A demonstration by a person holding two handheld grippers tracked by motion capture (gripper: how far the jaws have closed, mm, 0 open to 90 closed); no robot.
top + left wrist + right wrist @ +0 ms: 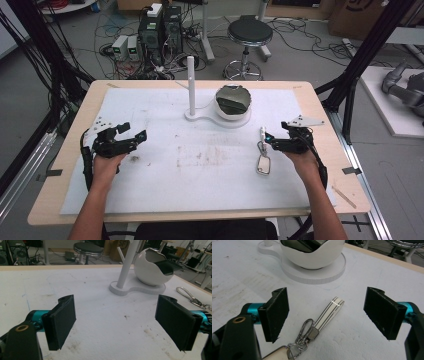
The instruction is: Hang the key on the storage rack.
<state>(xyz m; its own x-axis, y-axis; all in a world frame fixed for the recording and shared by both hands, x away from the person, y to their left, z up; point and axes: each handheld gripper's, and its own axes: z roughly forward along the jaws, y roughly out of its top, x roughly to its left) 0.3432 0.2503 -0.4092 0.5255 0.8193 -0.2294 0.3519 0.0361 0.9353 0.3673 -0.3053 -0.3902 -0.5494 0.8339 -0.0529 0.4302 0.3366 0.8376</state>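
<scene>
Held the left gripper over the white mat at the left, jaws spread wide and empty, nothing between them but stained foam. Stood further right a white stand: a slim upright post beside a broken-egg-shaped white bowl with something dark inside. Lay right of centre the key fob, joined by a metal carabiner clip to a short striped strap, flat on the mat. Hovered the right gripper just above that strap, jaws wide, empty, straddling it. Judged light, part limp, part rigid: strap soft and thin, clip and fob hard, likely slippery. Best pinched across the strap near the clip, or on the clip itself.
</scene>
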